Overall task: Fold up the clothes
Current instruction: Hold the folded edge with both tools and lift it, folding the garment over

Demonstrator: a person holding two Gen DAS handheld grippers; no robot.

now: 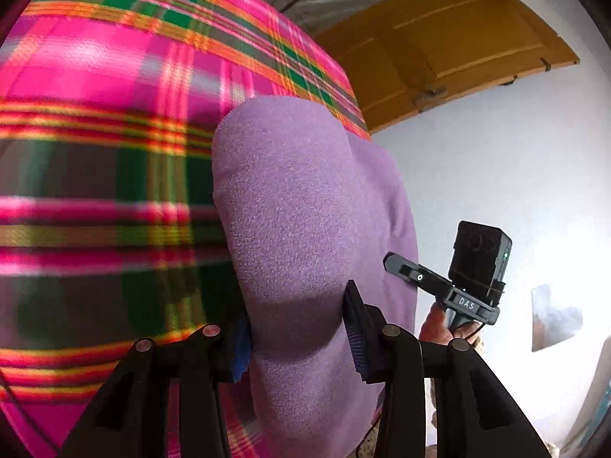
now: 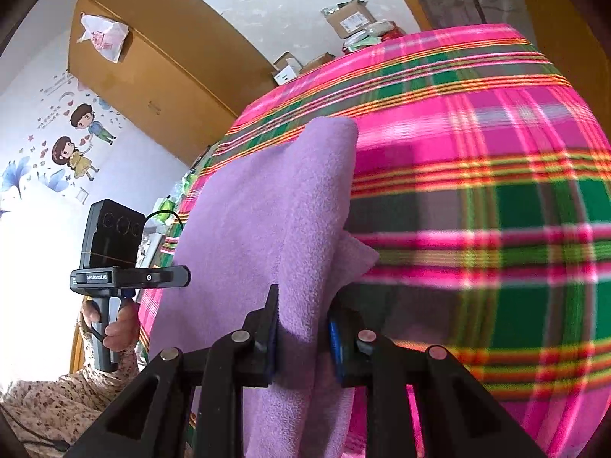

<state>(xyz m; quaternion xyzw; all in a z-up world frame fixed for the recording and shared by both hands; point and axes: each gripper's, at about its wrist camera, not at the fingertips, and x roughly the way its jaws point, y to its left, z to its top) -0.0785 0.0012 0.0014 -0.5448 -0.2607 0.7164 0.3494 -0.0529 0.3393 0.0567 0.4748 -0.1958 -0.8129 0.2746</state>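
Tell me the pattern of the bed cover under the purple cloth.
Pink plaid bed cover with green and orange stripes, clearest in the right wrist view.

Both views are bright with daylight. In the left wrist view we see the white wall (image 1: 515, 175) blown out toward the lower right of the frame; in the right wrist view the glare sits at the left edge, washing out the wall (image 2: 34, 267) there. The plaid cloth (image 1: 95, 175) is smeared with blur at the left of the left view, and again at the right of the right view. The purple fabric (image 1: 298, 229) stays fairly sharp, with a soft shadow at its lower part between the fingers. Fisheye bending curves the cupboard (image 2: 152, 76) and darkens every corner.
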